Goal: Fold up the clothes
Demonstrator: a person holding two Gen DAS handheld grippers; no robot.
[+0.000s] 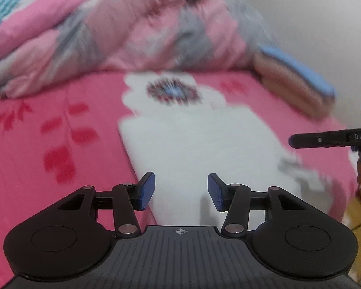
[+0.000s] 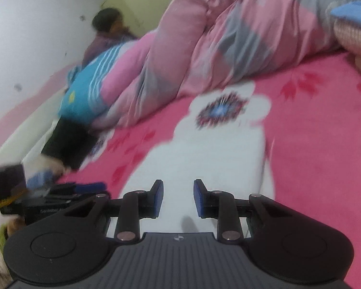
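L gripper [image 1: 181, 191] fingers wide, R gripper [image 2: 178, 198] narrower — both empty over white garment [image 1: 192, 144].

Ahead of both sets of fingers, bare pink bedsheet [image 1: 48, 144] is lying open on either side of the folded white garment [image 1: 199, 144]. Beyond it the heaped quilt [image 1: 132, 29] is blocking the way, and folded towels [image 1: 298, 84] are crowding the far right.
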